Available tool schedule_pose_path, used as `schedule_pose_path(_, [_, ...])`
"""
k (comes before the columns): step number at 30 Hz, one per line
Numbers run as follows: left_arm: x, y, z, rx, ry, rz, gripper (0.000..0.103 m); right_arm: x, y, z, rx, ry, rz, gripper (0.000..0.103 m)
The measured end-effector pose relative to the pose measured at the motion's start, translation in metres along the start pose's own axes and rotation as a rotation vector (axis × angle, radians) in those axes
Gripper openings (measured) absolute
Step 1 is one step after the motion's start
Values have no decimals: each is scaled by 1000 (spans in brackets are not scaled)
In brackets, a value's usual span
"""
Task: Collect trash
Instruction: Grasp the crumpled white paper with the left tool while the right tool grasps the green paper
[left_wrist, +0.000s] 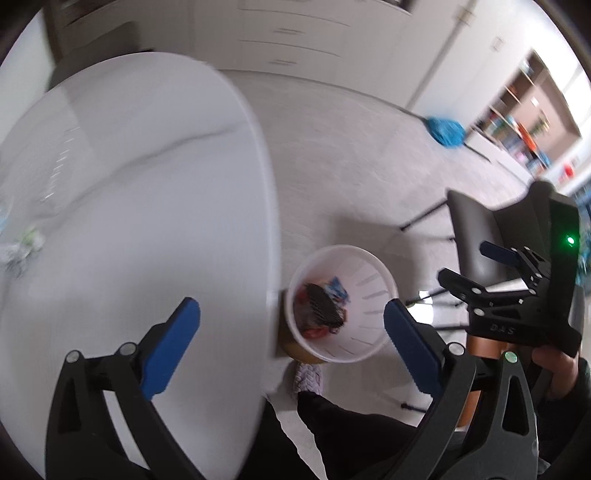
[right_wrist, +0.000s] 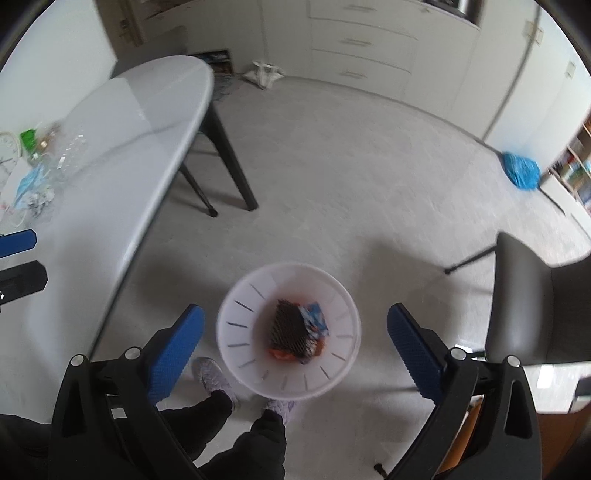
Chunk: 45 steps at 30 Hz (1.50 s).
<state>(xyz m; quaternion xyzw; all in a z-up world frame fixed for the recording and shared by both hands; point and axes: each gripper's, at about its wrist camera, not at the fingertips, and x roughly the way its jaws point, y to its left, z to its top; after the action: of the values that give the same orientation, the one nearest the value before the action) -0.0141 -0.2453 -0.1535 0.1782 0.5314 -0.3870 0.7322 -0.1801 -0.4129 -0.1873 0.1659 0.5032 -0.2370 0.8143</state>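
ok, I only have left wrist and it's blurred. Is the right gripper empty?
Observer: Yes. In the right wrist view the right gripper is open, nothing between its pads, with the bin below it.
Operator: Any trash left on the table?
Observer: Looks so. A blue packet, crumpled paper and a green item lie at the far left of the table.
Operator: Anything on the floor beyond the bin?
Observer: A white object lies by the cabinets; I cannot tell what it is.
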Motion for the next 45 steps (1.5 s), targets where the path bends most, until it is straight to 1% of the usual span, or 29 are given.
schedule_pose_path(3, [-16, 38, -4, -85, -37, 51, 95, -5, 34, 17, -57, -32, 33, 101])
schedule_pose_path(6, [-33, 85, -10, -180, -71, 115, 95, -7, 63, 32, -106, -53, 67, 101])
schedule_pose_path(13, [-60, 180, -24, -337, -122, 252, 95, -3, 152, 67, -235, -82, 158, 101])
schedule_pose_path(17, [-65, 228, -28, -396, -126, 315, 95, -1, 201, 83, -294, -93, 207, 101])
schedule_pose_path(18, [-65, 234, -32, -403, -129, 327, 95, -1, 214, 86, -308, -96, 218, 101])
schedule_pose_path(21, [-64, 268, -28, -427, -140, 372, 95, 0, 242, 95, -334, -102, 244, 101])
schedule_pose_path(24, [-58, 295, -20, -433, -140, 392, 95, 3, 268, 104, -361, -103, 264, 101])
schedule_pose_path(27, [-46, 318, -7, -445, -137, 392, 95, 10, 291, 112, -386, -96, 273, 101])
schedule_pose_path(30, [-27, 345, 7, -474, -138, 361, 94, 17, 312, 114, -405, -83, 274, 101])
schedule_pose_path(33, [-9, 360, 15, -485, -126, 343, 87, 27, 329, 117, -426, -62, 269, 101])
schedule_pose_path(35, [5, 370, 21, -491, -106, 338, 79, 31, 335, 116, -435, -51, 265, 101])
schedule_pose_path(36, [9, 373, 22, -496, -100, 334, 76, 32, 338, 116, -438, -46, 265, 101])
schedule_pose_path(38, [19, 384, 24, -521, -88, 313, 64, 36, 345, 118, -446, -36, 267, 101])
schedule_pose_path(40, [25, 391, 22, -553, -84, 275, 60, 38, 351, 119, -457, -33, 268, 101])
schedule_pose_path(45, [24, 394, 17, -560, -101, 245, 50, 48, 370, 125, -488, -23, 291, 101])
